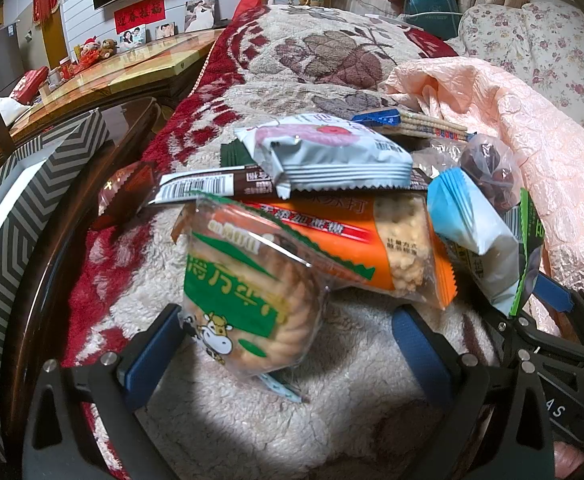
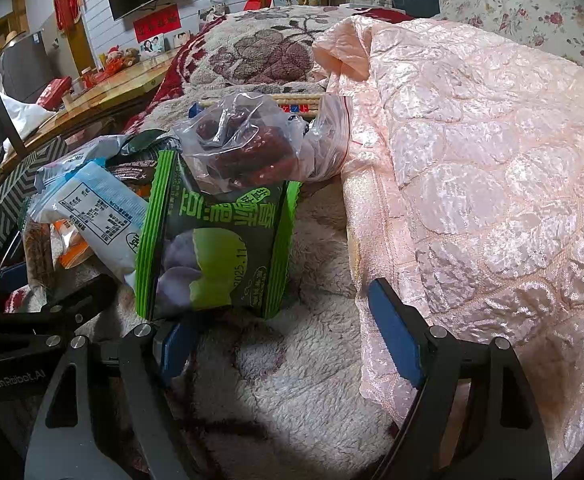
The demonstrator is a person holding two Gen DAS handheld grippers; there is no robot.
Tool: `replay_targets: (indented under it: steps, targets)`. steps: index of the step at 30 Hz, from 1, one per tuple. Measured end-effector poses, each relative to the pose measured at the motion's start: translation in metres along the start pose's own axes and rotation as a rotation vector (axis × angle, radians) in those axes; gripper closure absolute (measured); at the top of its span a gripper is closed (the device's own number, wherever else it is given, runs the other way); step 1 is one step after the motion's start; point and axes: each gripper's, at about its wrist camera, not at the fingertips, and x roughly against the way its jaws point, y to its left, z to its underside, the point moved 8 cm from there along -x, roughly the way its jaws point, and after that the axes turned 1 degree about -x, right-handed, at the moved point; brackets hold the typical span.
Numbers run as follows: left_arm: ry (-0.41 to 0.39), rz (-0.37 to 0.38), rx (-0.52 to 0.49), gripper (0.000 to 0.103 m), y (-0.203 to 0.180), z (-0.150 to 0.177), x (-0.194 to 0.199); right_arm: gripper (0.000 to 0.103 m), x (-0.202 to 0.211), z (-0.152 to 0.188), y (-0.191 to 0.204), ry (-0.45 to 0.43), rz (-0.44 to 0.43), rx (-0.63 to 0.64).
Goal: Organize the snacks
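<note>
I find the round cookie pack (image 1: 248,292) lying between my left gripper (image 1: 288,344) fingers, nearer the left pad, at the pile's near edge on the fleece blanket (image 1: 332,400). Jaws wide, gripping nothing. My right gripper (image 2: 288,352), likewise spread and empty, faces the green packet (image 2: 216,240) standing upright just ahead, left of centre.
</note>
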Motion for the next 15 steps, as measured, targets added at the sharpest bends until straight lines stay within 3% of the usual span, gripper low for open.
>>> replay_targets:
  steps: [15]
  targets:
    - [-0.001,0.001,-0.001,0.000,0.0029,-0.0027,0.0054,0.021,-0.0003,0.0000,0.0003,0.000,0.003,0.002]
